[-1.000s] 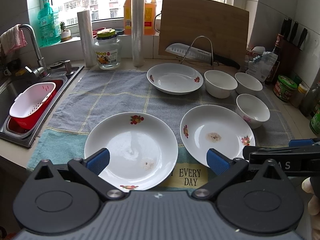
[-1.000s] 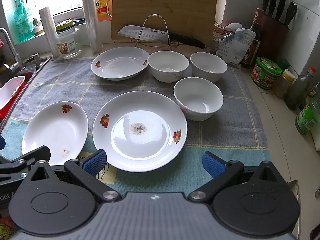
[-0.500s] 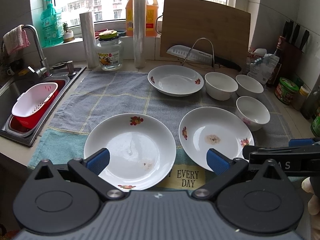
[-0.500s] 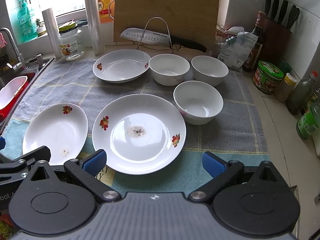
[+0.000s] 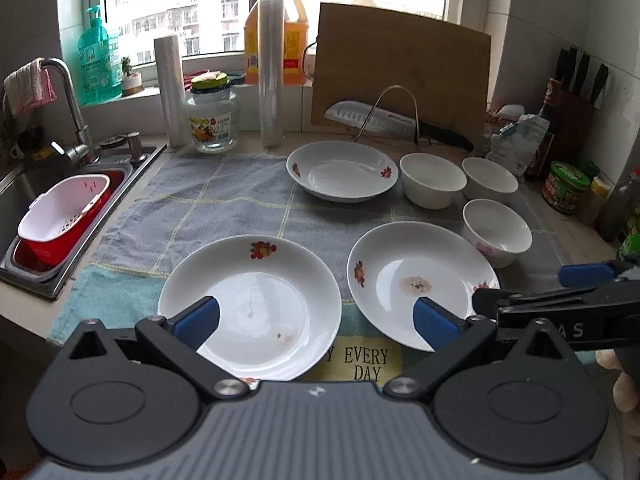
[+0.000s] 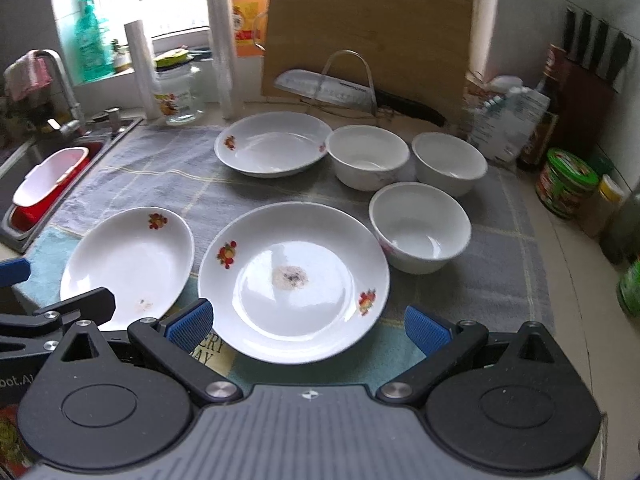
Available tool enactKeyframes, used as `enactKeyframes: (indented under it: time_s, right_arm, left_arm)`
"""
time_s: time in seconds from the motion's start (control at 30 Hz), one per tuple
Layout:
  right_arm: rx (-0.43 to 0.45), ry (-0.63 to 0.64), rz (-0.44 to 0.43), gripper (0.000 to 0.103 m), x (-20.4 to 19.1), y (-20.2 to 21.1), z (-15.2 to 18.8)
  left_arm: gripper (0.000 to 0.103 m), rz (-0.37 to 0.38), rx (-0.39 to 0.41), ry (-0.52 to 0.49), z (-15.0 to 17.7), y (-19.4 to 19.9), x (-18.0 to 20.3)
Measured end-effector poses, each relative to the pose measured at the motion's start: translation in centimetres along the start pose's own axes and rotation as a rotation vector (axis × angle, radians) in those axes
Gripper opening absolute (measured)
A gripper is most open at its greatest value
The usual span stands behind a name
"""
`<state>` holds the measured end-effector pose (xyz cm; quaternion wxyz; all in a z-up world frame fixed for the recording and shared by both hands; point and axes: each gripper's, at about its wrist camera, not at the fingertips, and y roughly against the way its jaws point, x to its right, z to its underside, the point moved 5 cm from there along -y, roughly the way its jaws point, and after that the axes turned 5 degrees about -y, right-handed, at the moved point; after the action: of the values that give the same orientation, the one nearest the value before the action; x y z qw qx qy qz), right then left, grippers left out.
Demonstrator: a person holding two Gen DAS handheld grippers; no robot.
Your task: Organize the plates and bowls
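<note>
Three white flowered plates lie on a grey-blue towel (image 5: pixel 224 208): a near-left plate (image 5: pixel 256 304) (image 6: pixel 132 260), a near-right plate with a brown stain (image 5: pixel 416 276) (image 6: pixel 296 280), and a far plate (image 5: pixel 342 170) (image 6: pixel 272 144). Three white bowls stand at the right: (image 6: pixel 366 156), (image 6: pixel 448 162), (image 6: pixel 420 226). My left gripper (image 5: pixel 316 322) is open and empty above the near-left plate's front edge. My right gripper (image 6: pixel 308 326) is open and empty above the stained plate's front edge.
A sink (image 5: pixel 24 184) with a red-and-white colander (image 5: pixel 64 216) is at the left. A glass jar (image 5: pixel 212 120), rolls, bottles, a cutting board (image 5: pixel 400 68) and a knife on a rack stand at the back. Jars and a knife block (image 5: pixel 576 100) line the right.
Both grippers have pulled back and risen slightly; the right wrist view has turned a little leftward. Both stay open. The plates and bowls have not moved.
</note>
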<state>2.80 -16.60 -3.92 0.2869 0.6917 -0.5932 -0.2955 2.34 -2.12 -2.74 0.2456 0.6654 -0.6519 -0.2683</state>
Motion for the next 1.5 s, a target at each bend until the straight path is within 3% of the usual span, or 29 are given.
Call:
enactKeyframes:
  time_s: [0.17, 0.53, 0.73, 1.07, 1.5]
  right_arm:
    - [0.02, 0.061, -0.092, 0.103, -0.4, -0.7, 0.3]
    - [-0.028, 0.195, -0.265, 0.103, -4.5, -2.5, 2.2]
    - [-0.053, 0.242, -0.312, 0.103, -8.1, -3.6, 3.8]
    - [-0.095, 0.265, -0.269, 0.103, -13.5, -7.0, 6.0]
    - [-0.06, 0.265, -0.178, 0.103, -15.8, -10.2, 6.5]
  left_arm:
    - [0.102, -0.014, 0.024, 0.015, 0.5, 0.1, -1.1]
    - [0.102, -0.085, 0.01, 0.086, 2.0, -1.1, -6.6]
    - [0.102, -0.05, -0.008, 0.07, 2.7, -2.8, -9.2]
    - [0.102, 0.099, -0.066, -0.081, 1.9, -6.2, -12.2]
    - [0.102, 0.273, -0.152, -0.266, 0.4, -12.1, -13.2]
